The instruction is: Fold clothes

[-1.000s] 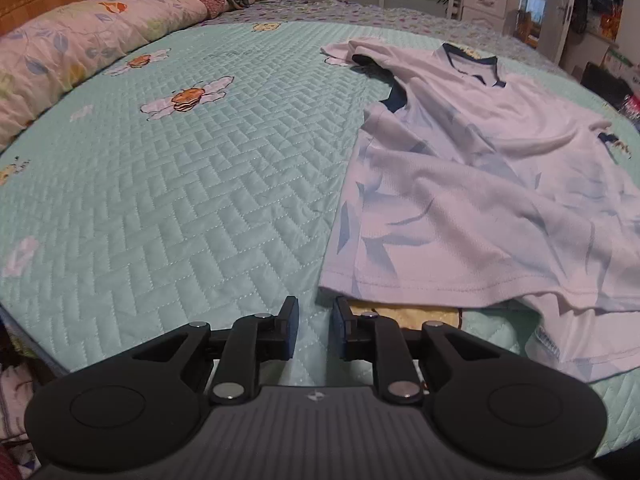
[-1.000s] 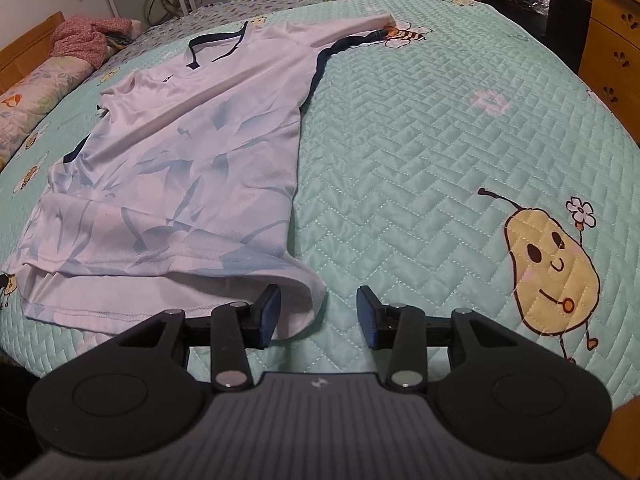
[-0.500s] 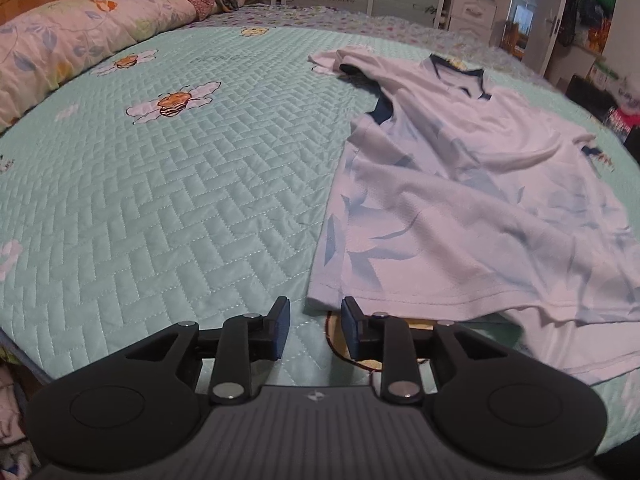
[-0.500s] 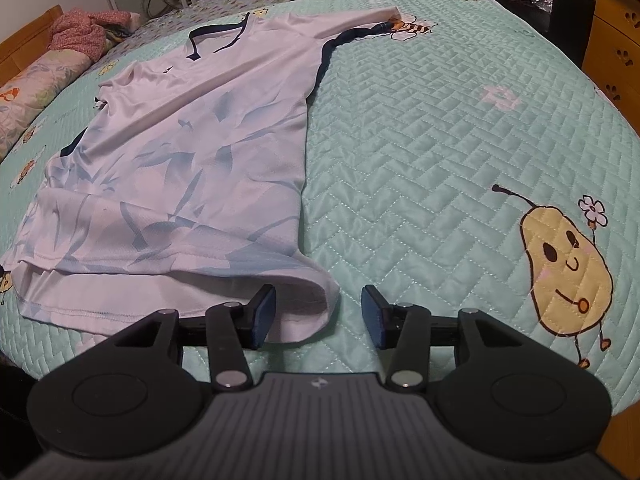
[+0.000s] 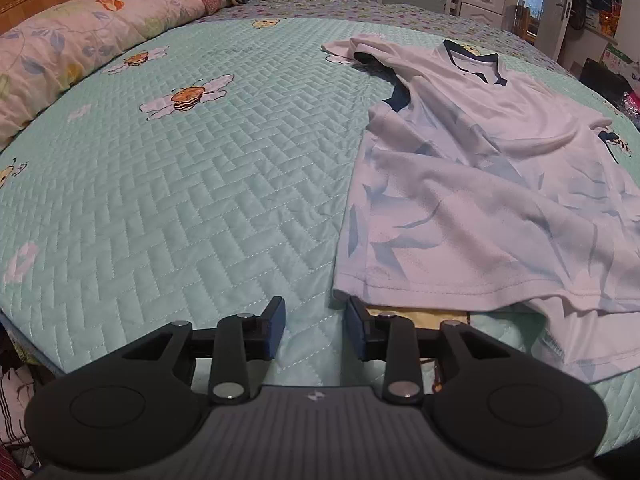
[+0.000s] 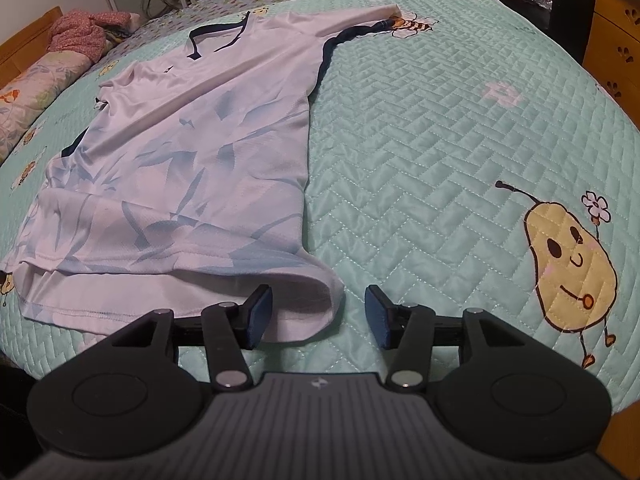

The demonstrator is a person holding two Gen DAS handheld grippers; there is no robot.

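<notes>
Shirt: a white shirt (image 5: 488, 200) with dark trim lay spread flat on the green quilt (image 5: 200, 200), collar toward twelve o'clock and hem toward six o'clock in both wrist views.
Shirt state: no fold showed anywhere; both sleeves lay out to the sides, and the hem sat slightly rumpled, with the lower layer poking out below the upper one.
Left claw: the left gripper (image 5: 316, 326) hung over the quilt at six o'clock in its view, its jaws opening to a moderate gap with only quilt between them; the shirt's near hem corner lay just beside the right-hand pad, at about one o'clock from the gap.
Right claw: the right gripper (image 6: 319, 312) hung at six o'clock in its view, its jaws opening fairly wide; the shirt's other hem corner lay in the gap near the left-hand pad, with no pad pressing on it.
Done: by my reading, only the laying-out.
Left: every fold; judging by how the claws stood at the two hem corners, gripping those corners looked like the step in hand.
Surroundings: a flowered pillow (image 5: 80, 44) lay at ten o'clock in the left view, well apart from the shirt.
</notes>
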